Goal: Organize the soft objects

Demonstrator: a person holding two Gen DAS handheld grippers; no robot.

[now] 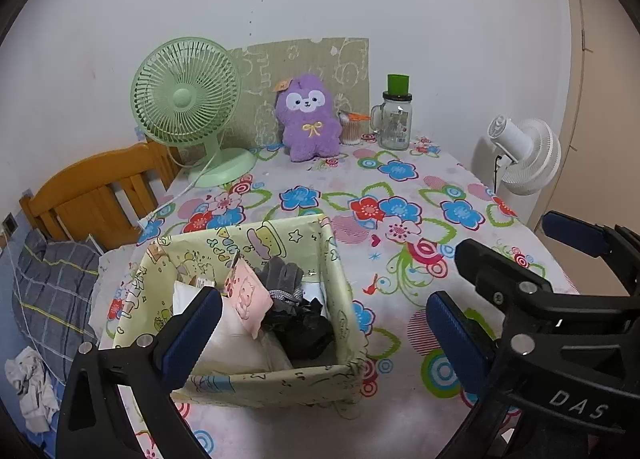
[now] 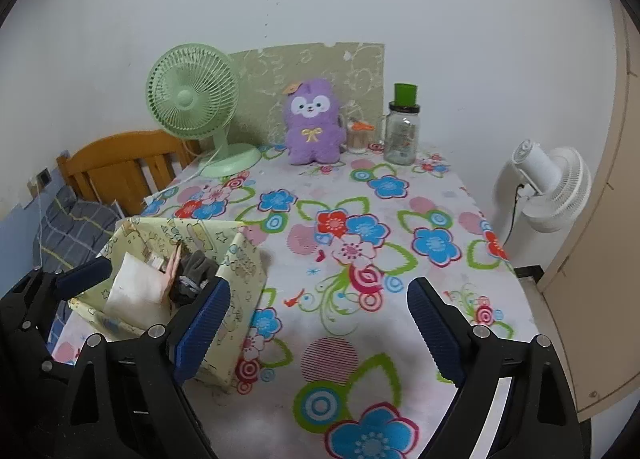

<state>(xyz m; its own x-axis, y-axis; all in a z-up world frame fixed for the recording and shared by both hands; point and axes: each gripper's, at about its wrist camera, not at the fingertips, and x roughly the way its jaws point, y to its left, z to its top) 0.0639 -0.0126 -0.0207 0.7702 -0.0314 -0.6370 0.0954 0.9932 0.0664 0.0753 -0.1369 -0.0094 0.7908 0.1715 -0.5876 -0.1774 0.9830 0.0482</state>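
Note:
A pale yellow fabric box (image 1: 340,299) (image 2: 240,279) stands on the floral table near its front left. It holds a white cloth (image 1: 236,343) (image 2: 136,291), a pink pouch (image 1: 246,299), grey gloves (image 1: 280,271) (image 2: 196,267) and a black item (image 1: 304,327). A purple plush toy (image 1: 308,117) (image 2: 314,121) sits upright at the table's back. My left gripper (image 1: 324,335) is open and empty over the box's near side. My right gripper (image 2: 320,323) is open and empty to the right of the box, above the tablecloth; it also shows at the right of the left wrist view (image 1: 576,235).
A green desk fan (image 1: 188,107) (image 2: 192,99) stands back left. A glass jar with a green cup on top (image 1: 396,119) (image 2: 402,127) and a small cotton-swab container (image 1: 351,129) (image 2: 357,137) stand back right. A white fan (image 2: 548,187) is off the table's right edge, a wooden bed frame (image 1: 92,195) to the left.

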